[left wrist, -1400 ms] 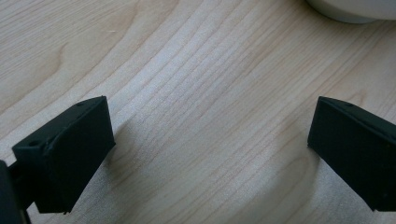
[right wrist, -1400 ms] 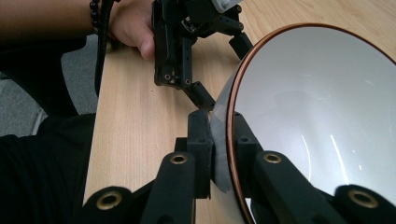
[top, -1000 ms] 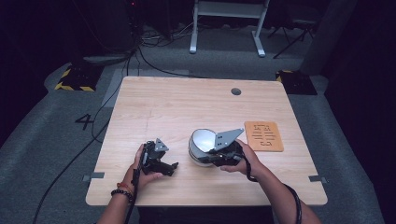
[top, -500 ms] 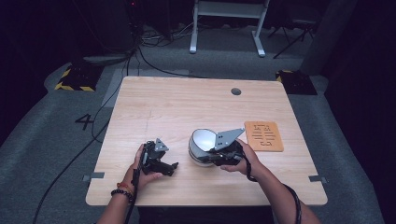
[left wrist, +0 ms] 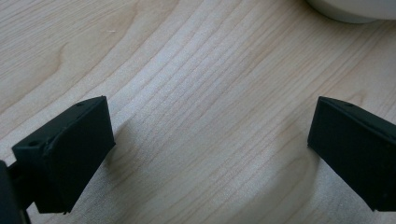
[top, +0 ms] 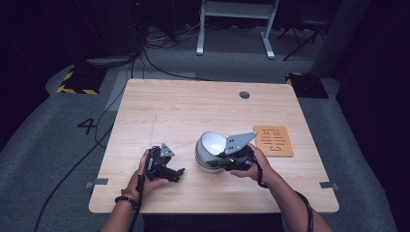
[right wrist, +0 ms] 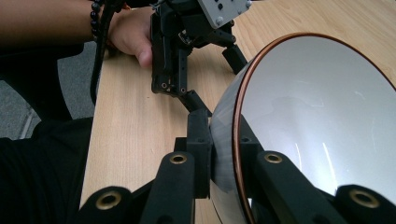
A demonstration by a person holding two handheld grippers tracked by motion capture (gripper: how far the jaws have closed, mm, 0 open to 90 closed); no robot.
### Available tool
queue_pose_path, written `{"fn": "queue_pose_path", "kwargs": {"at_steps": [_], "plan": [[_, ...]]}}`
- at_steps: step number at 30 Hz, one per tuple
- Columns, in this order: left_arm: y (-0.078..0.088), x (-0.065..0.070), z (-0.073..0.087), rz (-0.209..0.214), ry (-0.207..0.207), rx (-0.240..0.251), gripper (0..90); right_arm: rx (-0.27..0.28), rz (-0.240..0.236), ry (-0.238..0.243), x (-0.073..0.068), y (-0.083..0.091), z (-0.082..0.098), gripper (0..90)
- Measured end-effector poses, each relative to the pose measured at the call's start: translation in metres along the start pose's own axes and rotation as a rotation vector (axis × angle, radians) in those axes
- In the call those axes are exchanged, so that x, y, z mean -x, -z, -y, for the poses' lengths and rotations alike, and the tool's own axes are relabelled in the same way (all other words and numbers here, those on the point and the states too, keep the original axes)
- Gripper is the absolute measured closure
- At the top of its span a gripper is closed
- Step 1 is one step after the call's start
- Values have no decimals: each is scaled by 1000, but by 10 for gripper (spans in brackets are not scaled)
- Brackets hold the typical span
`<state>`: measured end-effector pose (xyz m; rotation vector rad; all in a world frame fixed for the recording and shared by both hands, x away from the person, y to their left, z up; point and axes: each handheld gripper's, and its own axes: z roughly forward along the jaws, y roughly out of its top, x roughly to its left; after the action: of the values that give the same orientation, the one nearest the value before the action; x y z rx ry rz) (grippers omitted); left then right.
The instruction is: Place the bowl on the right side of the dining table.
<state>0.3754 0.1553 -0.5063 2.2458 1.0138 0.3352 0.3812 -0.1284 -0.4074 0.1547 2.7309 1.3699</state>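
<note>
A white bowl point(top: 212, 145) with a thin copper-coloured rim point(right wrist: 327, 121) stands tilted near the table's middle front. My right gripper point(top: 221, 157) point(right wrist: 223, 140) is shut on the bowl's rim, one jaw inside and one outside the wall. To the left, my left gripper point(top: 178, 174) point(left wrist: 210, 140) rests low over bare wood with its jaws wide open and nothing between them. In the left gripper view the bowl's pale base point(left wrist: 355, 10) sits at the top right edge. The right gripper view also takes in the left gripper point(right wrist: 187, 51) and the hand holding it.
An orange slotted mat point(top: 273, 140) lies flat to the right of the bowl. The wooden table point(top: 183, 111) has a round cable hole point(top: 244, 94) near its far edge. Cables and a metal stand sit on the floor beyond.
</note>
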Motion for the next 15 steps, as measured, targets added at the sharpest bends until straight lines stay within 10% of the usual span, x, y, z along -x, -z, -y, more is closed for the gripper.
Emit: {"fn": "queue_pose_path", "kwargs": {"at_steps": [15], "plan": [[0, 0, 0, 0, 0, 0, 4, 13, 18, 4, 0, 12, -1, 821]]}}
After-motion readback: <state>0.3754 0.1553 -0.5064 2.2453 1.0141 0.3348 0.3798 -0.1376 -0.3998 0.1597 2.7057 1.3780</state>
